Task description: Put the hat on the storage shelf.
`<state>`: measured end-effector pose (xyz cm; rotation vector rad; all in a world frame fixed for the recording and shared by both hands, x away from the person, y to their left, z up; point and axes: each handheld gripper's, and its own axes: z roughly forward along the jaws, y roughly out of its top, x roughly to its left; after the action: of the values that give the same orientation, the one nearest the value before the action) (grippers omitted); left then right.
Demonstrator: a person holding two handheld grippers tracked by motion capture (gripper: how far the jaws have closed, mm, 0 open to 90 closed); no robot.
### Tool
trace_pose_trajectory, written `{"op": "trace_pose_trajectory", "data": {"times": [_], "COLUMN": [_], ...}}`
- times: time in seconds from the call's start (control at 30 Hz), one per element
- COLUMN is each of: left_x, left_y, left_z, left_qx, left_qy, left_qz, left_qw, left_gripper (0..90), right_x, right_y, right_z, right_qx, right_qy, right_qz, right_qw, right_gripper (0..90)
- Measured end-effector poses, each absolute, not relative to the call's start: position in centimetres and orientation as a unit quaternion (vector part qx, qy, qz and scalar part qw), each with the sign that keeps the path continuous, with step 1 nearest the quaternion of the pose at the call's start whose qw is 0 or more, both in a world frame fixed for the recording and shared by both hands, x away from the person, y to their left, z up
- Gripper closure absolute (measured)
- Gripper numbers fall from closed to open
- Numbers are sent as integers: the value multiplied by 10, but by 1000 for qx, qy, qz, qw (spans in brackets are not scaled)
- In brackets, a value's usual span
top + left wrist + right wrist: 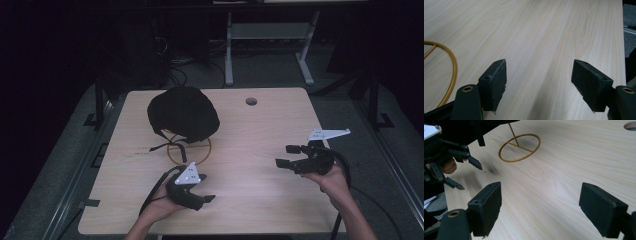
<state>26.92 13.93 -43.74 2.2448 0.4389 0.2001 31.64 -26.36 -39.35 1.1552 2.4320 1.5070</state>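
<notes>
1. A black fabric cap (183,113) rests on a thin gold wire ring stand (189,149) at the far-left of the pale wooden table (260,200).
2. The left gripper (204,192) and right gripper (286,156), well apart, both gape wide and hold nothing.

Black hat (183,113) hides the gold stand's (189,150) top.

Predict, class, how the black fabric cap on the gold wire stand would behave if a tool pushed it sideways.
The black fabric cap looks soft, with straps dangling loose, so it would probably dent and sag rather than stay rigid. It perches on a thin gold wire stand with a narrow ring base, so it seems top-heavy and the whole thing may well tip or slide across the smooth wooden table.
</notes>
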Motion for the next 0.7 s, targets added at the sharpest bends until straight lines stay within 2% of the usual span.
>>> {"op": "trace_pose_trajectory", "data": {"times": [0.7], "left_x": [269], "left_y": [138], "left_z": [-439], "left_qx": [892], "left_qy": [175], "left_qz": [79], "left_qw": [410], "left_gripper": [284], "right_x": [287], "right_y": [-280], "right_z": [-423], "right_qx": [386], "right_qy": [791], "right_qz": [474], "right_qw": [29], "right_gripper": [179]}}
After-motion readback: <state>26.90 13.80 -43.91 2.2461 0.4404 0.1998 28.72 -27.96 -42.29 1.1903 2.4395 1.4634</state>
